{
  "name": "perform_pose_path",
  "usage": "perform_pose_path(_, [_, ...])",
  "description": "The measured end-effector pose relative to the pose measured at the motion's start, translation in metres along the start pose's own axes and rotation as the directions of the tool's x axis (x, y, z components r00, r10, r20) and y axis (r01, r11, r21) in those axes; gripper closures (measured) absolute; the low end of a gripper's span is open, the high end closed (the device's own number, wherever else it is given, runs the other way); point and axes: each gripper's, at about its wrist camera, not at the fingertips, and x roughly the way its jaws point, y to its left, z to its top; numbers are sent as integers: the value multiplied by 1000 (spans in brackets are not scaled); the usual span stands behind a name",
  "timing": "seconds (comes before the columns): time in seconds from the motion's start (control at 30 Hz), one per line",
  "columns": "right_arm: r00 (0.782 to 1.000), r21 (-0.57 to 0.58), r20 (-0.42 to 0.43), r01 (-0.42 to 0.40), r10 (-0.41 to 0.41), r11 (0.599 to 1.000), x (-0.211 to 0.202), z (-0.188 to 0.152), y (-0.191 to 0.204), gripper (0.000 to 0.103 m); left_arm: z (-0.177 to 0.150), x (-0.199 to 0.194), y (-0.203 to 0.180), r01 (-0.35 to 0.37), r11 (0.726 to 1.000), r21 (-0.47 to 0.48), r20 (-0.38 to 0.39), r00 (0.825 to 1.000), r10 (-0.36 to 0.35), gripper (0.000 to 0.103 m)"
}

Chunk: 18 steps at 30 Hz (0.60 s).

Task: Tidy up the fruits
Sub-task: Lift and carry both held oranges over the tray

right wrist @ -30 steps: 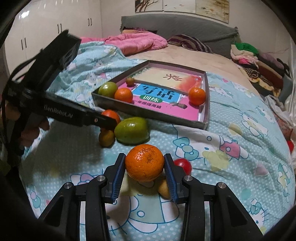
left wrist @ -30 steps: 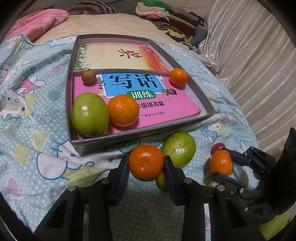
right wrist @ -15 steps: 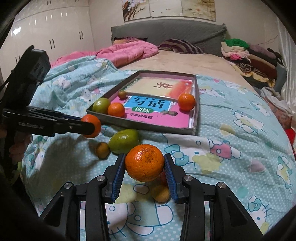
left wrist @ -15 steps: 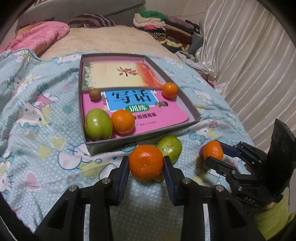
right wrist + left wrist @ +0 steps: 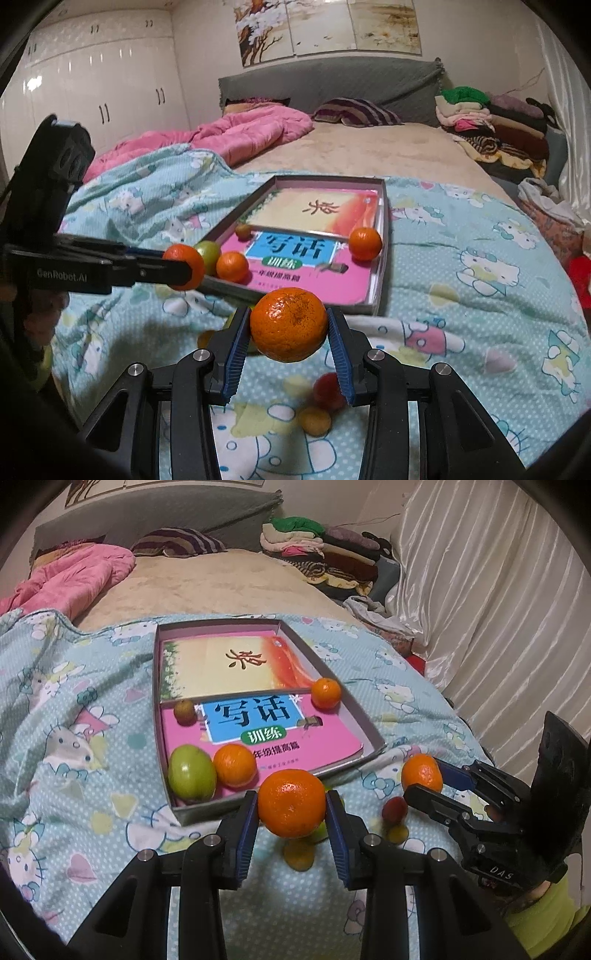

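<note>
My left fingers (image 5: 291,812) grip one orange (image 5: 291,802); my right fingers (image 5: 288,338) grip another orange (image 5: 289,324). Both are held above the bed's near edge. Beyond lies the tray (image 5: 373,738), holding a green fruit (image 5: 192,773) at its near left corner.

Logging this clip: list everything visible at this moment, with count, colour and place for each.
Oranges: five, orange; two in the tray, one in each gripper, and.
Green fruit: two; one in the tray's near corner, one mostly hidden on the quilt.
Small brownish fruit: one, in the tray.
Small red fruit: one, on the quilt.
Small yellow fruits: two, on the quilt.
Tray: one, grey, on the quilt.
Books: two, pink and cream, in the tray.
Quilt: one, light blue cartoon print.
Left gripper: shut on an orange.
Right gripper: shut on an orange.
</note>
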Motion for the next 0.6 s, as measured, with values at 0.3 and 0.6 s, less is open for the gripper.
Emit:
perform_pose_path(0.3, [1000,46,7,2,-2,999,7,19,-20,60,16,12,-6,-2,1000,11,1,1000,2,67])
perform_pose_path(0.6, [1000,50,0,27,-27,998,20,37,-34,60,25,25,-6,-5,1000,22,-3,1000,5,67])
